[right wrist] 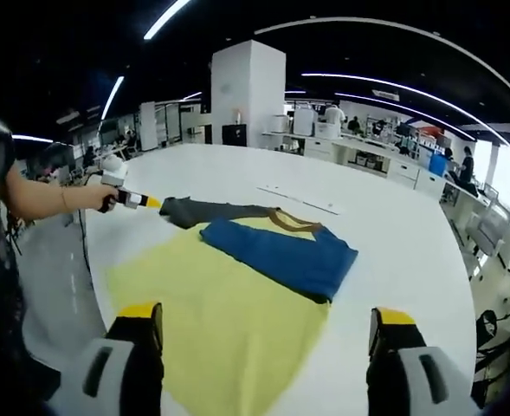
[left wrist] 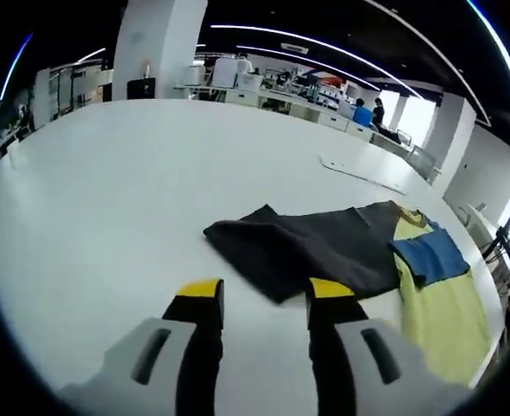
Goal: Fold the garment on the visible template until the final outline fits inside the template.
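A T-shirt with a yellow body (right wrist: 229, 321), a blue sleeve (right wrist: 280, 251) folded over it and a dark grey part (right wrist: 204, 210) lies flat on the white table (right wrist: 393, 234). My right gripper (right wrist: 267, 314) hovers over the yellow body, jaws wide open and holding nothing. My left gripper (left wrist: 265, 293) is open, with the near corner of the dark grey part (left wrist: 315, 247) just ahead of its yellow tips. In the left gripper view the yellow body (left wrist: 445, 308) and blue sleeve (left wrist: 432, 256) lie to the right. The left gripper (right wrist: 146, 201), held by a person's hand, sits at the grey part's far end.
A thin white strip (left wrist: 363, 173) lies on the table beyond the shirt, also seen as a strip (right wrist: 300, 198) from the right gripper. The table edge (right wrist: 90, 286) runs near the person's arm (right wrist: 55, 198). Desks and people stand far behind.
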A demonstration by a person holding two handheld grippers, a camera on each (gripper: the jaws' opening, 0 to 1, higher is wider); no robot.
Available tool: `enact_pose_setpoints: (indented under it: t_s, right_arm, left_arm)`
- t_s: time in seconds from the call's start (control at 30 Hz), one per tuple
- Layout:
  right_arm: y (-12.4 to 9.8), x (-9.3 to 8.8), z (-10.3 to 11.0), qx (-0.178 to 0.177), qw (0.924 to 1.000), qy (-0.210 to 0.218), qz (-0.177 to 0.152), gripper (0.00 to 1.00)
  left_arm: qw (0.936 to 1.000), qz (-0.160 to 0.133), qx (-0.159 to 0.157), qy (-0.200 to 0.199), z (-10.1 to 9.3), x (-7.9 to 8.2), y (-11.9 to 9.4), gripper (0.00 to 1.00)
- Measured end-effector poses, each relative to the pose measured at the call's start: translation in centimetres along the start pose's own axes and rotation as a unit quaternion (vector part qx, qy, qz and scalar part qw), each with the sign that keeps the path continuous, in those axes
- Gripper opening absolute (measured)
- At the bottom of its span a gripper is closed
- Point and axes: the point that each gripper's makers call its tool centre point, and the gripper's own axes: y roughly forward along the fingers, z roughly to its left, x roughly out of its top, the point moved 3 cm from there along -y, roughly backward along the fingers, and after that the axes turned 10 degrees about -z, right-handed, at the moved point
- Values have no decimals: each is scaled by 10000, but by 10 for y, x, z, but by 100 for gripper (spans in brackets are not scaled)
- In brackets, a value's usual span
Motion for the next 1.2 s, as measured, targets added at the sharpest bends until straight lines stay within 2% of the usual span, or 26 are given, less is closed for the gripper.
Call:
enact_pose_setpoints:
  t_s: [0.13, 0.23, 0.43, 0.53, 0.73, 0.87, 0.97, 1.13, 1.2]
  right_arm:
    - [0, 2, -5, -153, 9999, 14, -9, 100]
    - [0, 1, -9, -242, 9997, 22, 22, 100]
    - [-1, -2, -6, -183, 9998, 82, 70, 100]
    - [-1, -3, -4, -160, 9998, 97, 96, 100]
    - [-3, -3, -4, -156, 9998, 99, 113, 100]
    - [-4, 0, -4, -165, 9997, 175, 19, 100]
    - [-3, -2, -3, -148, 9997, 162, 67, 100]
    - [-2, -5, -2, -129, 9997, 154, 138, 100]
    - [-1, -6, -3, -127, 9997, 173, 138, 100]
  left_arm:
    - [9999, 57, 147, 35, -1, -6, 8, 29]
    - [9998, 107, 148, 31, -5, -10, 13, 21]
    - [9996, 94, 237, 71, -6, -9, 18, 9]
    - [9970, 389, 280, 607, 1, -10, 16, 1]
    - [9972, 429, 288, 544, 10, -3, 14, 0]
    - [9959, 465, 359, 686, 24, 1, 10, 0]
    - [9948, 510, 395, 783, 34, 4, 9, 0]
    - [9948, 667, 350, 683, 38, 0, 7, 0]
    - [9952, 737, 368, 528, 38, -3, 5, 0]
